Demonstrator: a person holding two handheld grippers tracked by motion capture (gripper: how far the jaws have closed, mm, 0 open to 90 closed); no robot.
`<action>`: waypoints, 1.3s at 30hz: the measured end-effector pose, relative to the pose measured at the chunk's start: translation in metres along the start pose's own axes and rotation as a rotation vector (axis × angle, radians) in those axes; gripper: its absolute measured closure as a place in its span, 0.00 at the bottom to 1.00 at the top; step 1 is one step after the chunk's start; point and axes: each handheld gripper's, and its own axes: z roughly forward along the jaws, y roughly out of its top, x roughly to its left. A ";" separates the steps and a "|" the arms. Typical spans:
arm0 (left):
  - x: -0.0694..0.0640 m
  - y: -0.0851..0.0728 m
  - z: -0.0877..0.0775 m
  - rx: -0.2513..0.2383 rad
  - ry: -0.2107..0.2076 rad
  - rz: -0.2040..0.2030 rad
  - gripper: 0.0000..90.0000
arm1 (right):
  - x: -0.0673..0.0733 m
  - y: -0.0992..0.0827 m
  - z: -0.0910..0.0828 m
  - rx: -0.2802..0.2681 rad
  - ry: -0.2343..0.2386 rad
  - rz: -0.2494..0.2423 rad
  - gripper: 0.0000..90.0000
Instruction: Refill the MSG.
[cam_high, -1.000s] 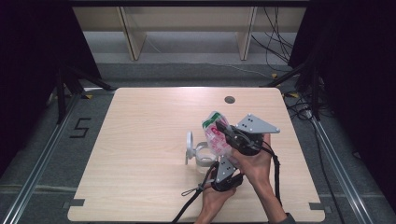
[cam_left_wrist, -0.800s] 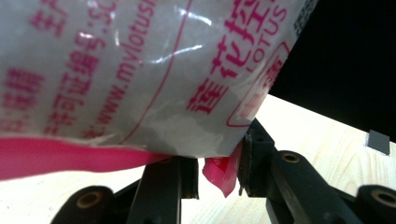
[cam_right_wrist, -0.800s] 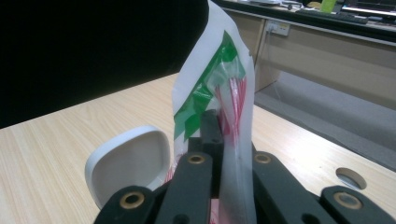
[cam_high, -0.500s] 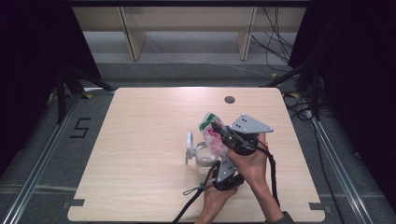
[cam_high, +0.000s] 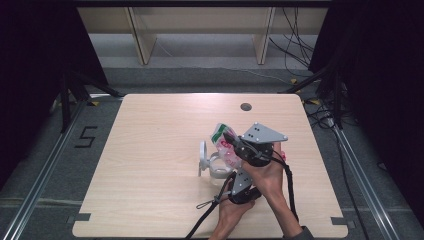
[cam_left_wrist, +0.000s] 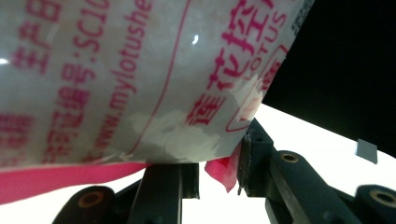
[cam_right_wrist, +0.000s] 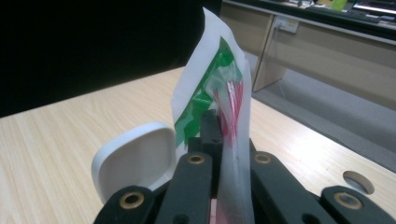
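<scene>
Pinching the bag (cam_high: 223, 145) upright over the surface's (cam_high: 150, 150) right half, both hand-held grippers grip it: right (cam_high: 234, 141) above, left (cam_high: 235, 181) at its bottom edge.

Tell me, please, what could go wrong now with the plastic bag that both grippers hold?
1. The right gripper is shut on the thin plastic bag; pulling against the left gripper might tear the film.
2. The left gripper pinches just the bag's bottom edge, so it may slip out.
3. The white container stands close below and could be knocked.
</scene>
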 end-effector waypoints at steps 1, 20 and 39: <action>0.000 0.000 0.000 -0.002 0.002 0.003 0.81 | 0.000 0.000 0.001 0.001 0.006 0.002 1.00; -0.003 -0.003 0.000 -0.011 0.002 0.005 0.81 | -0.003 -0.001 0.003 0.013 0.018 0.010 1.00; -0.001 -0.003 -0.001 -0.024 -0.012 -0.001 0.81 | 0.001 0.000 0.006 0.014 0.005 -0.006 1.00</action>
